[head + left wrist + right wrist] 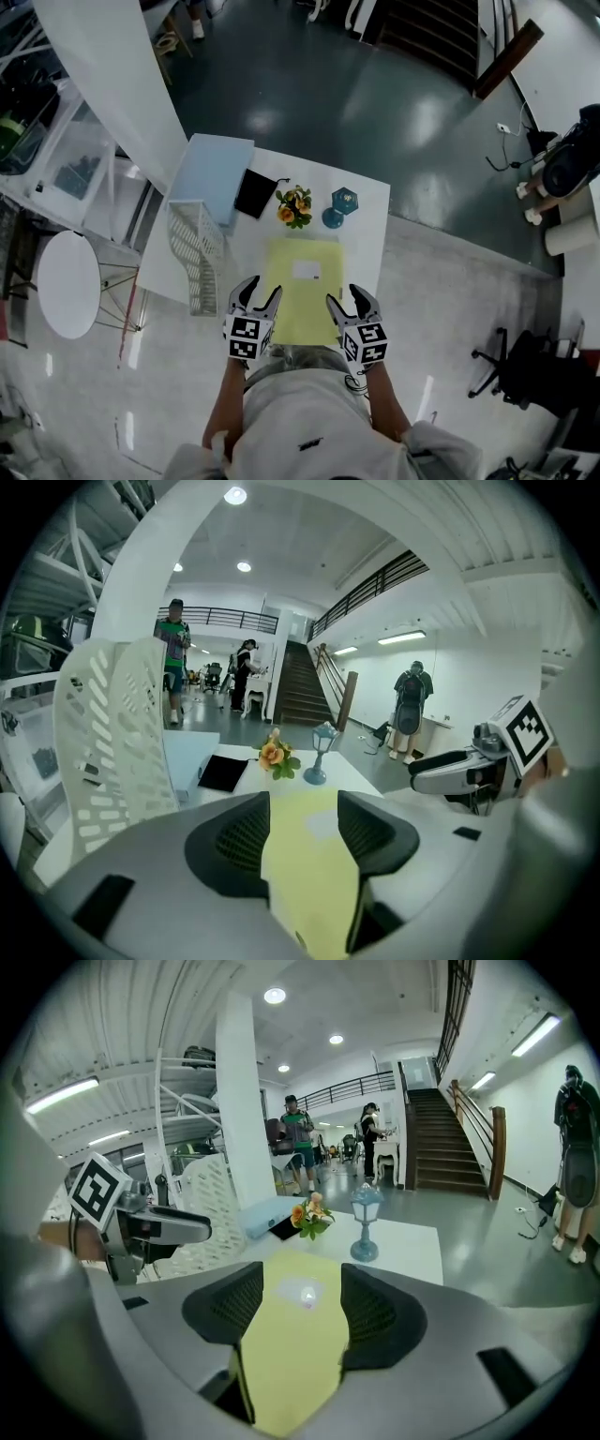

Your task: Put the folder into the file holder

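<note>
One of nearly everything on the table, two grippers, three people behind.

The white table [370, 225] carries one yellow folder [302, 291], one white mesh file holder [199, 258] at its left edge, one pale blue box [211, 173], one black pouch [255, 193], one small bunch of flowers [294, 207] and one blue lantern [339, 207]. At the lower centre are two grippers, the left gripper [262, 291] and the right gripper [346, 296]. One round white table [68, 283] stands at the left. The left gripper view shows three people: two [174, 649] [246, 672] at upper left, one [412, 700] at right.
</note>
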